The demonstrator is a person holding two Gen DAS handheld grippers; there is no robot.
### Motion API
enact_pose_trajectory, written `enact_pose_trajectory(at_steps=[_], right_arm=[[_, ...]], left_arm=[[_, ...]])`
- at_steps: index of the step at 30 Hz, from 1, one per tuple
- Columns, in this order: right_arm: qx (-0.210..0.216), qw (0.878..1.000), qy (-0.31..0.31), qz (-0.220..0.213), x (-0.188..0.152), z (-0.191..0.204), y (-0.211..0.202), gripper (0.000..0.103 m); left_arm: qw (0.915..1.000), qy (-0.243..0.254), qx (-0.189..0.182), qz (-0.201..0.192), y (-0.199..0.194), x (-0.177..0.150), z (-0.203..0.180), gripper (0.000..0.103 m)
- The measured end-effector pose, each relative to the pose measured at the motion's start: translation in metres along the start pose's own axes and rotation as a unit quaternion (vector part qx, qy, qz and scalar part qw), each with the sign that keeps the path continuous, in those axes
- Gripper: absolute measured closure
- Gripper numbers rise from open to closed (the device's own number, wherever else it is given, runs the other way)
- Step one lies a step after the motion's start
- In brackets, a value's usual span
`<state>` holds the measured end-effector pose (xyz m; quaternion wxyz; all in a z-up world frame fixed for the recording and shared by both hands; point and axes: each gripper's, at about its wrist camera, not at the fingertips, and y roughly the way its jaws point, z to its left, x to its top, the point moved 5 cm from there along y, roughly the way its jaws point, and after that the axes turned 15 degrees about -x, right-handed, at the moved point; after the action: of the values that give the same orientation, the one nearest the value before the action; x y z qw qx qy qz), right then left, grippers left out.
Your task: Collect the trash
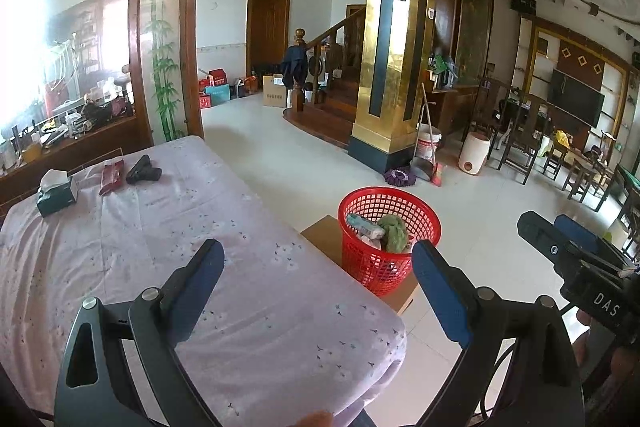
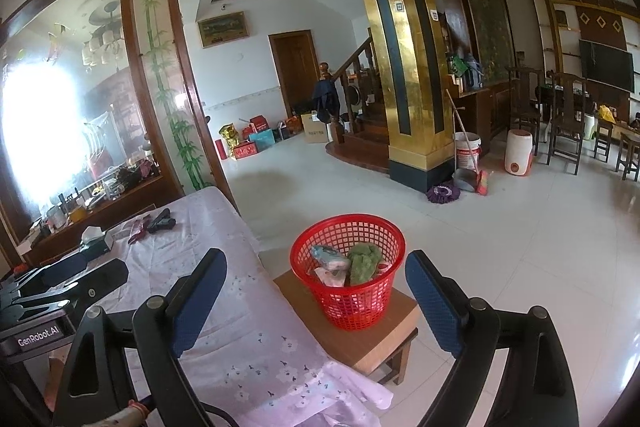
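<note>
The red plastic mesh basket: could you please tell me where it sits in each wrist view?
Left wrist view: red plastic mesh basket right of centre, beside the lilac floral tablecloth.
Right wrist view: basket at centre, on a low wooden stool.
Shared landmark: gold-and-black pillar.

The left gripper (image 1: 318, 283) is held level with its blue-padded fingers (image 1: 440, 293) spread wide, nothing between them. The right gripper (image 2: 316, 301) is held beside it, likewise spread wide and empty. Each is seen at the edge of the other's view.
</note>
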<state>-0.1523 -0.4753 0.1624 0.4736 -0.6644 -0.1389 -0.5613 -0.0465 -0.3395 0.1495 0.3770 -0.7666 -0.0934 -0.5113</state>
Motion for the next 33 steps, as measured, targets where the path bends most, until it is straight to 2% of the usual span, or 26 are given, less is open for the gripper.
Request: enact_pose_trajectory(at_steps=[25,33], right_arm=[[-0.005,1.000,0.002,0.011,-0.003,-0.001,0.008,0.009],[-0.008,1.000,0.004,0.018,-0.005,-0.003,0.017,0.009]], left_arm=[[0.9999,0.004,-0.001,0.010,0.002,-0.001,0.000,0.009],[0.9997,0.010,-0.013,0.020,0.017,-0.002,0.012,0.009]])
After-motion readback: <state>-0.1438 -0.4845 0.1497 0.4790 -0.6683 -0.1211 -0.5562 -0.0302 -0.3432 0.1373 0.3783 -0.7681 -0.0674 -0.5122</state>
